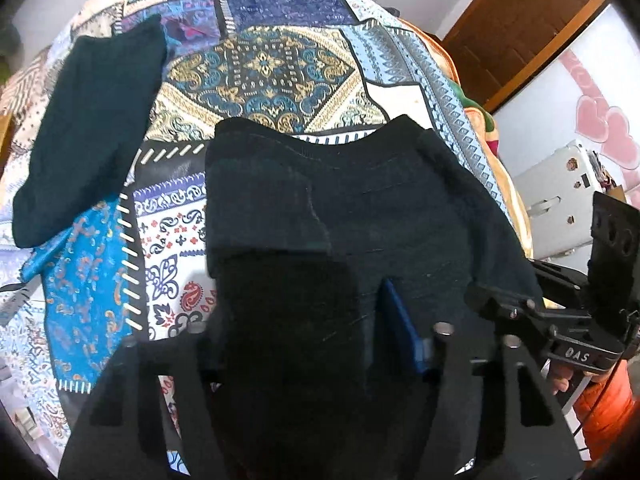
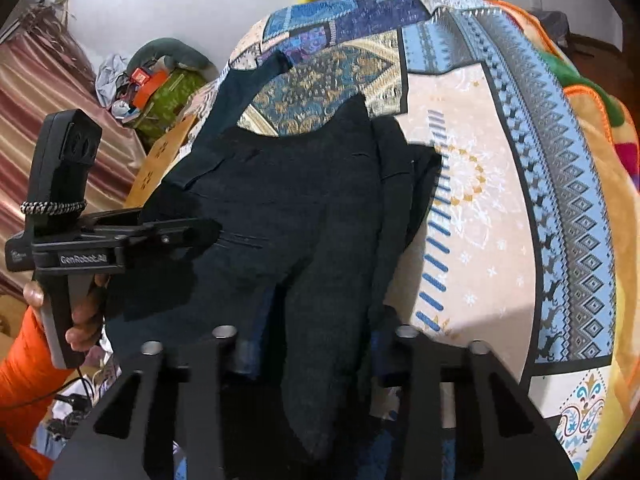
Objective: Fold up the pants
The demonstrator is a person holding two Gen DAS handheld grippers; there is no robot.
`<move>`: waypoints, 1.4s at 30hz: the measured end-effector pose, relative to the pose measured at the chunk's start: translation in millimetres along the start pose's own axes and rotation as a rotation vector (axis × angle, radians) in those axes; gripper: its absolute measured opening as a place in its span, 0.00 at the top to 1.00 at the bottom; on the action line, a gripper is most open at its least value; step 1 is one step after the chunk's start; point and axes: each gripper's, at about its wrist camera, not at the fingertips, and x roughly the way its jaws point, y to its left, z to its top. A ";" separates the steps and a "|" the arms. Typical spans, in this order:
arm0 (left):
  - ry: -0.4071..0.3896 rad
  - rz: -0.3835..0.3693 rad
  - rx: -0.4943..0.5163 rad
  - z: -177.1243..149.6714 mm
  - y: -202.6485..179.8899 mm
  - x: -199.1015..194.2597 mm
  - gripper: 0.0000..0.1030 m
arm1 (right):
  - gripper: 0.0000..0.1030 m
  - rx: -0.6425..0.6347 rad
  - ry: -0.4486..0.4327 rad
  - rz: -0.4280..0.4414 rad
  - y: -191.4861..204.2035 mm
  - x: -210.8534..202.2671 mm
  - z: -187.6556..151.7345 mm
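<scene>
Dark, soft, limp fabric pants [image 1: 340, 200] droop between both grippers' fingers: left gripper [image 1: 296, 320] and right gripper [image 2: 316, 344] each pinch bunched cloth; best regripped at an edge.

Pants on a bedspread, a gripper at each near corner

The pants [image 1: 320, 208] lie on the bedspread [image 1: 264, 68]; one leg [image 1: 84, 128] stretches away at the left; left gripper [image 1: 296, 344] and right gripper [image 2: 316, 360] sit at the near edge.

Lighting: soft, even daylight, moderately bright. Shadows: faint. Dark pants [image 1: 360, 208] lose detail, near-black at bottom. Distortion: strong fisheye bowing, black vignette corners. Focus: slight softness, blur at edges.
</scene>
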 end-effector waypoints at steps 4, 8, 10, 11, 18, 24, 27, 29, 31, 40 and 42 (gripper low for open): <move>-0.040 0.023 0.041 -3.2 -3.6 -14.6 0.70 | 0.79 -0.038 -0.053 -0.019 12.5 -10.1 5.1; -0.073 0.011 0.033 -5.0 1.9 -32.2 0.76 | 0.80 -0.085 -0.092 -0.017 31.5 -20.1 15.4; -0.111 0.013 0.036 -5.9 3.0 -48.4 0.79 | 0.80 -0.130 -0.116 -0.024 45.5 -25.5 23.1; -0.139 0.024 0.043 -5.8 3.9 -59.3 0.79 | 0.80 -0.151 -0.128 -0.033 52.0 -27.8 26.6; -0.310 0.083 0.042 3.8 29.4 -127.1 0.79 | 0.80 -0.265 -0.207 -0.005 104.4 -32.8 71.3; -0.423 0.148 0.003 32.8 77.3 -166.5 0.79 | 0.80 -0.327 -0.248 0.026 145.8 -6.4 122.1; -0.450 0.159 -0.010 47.8 111.0 -179.1 0.79 | 0.80 -0.352 -0.257 0.044 161.2 11.3 142.8; -0.461 0.172 -0.006 57.3 130.8 -181.5 0.79 | 0.80 -0.364 -0.249 0.058 172.2 26.3 154.6; -0.467 0.188 -0.011 68.9 156.0 -178.6 0.79 | 0.80 -0.375 -0.239 0.068 181.3 45.2 167.0; -0.400 0.261 -0.072 108.7 253.0 -112.3 0.79 | 0.80 -0.349 -0.151 0.097 186.2 157.7 204.2; -0.379 0.262 -0.088 114.5 273.9 -87.1 0.79 | 0.80 -0.337 -0.128 0.092 178.7 182.2 207.3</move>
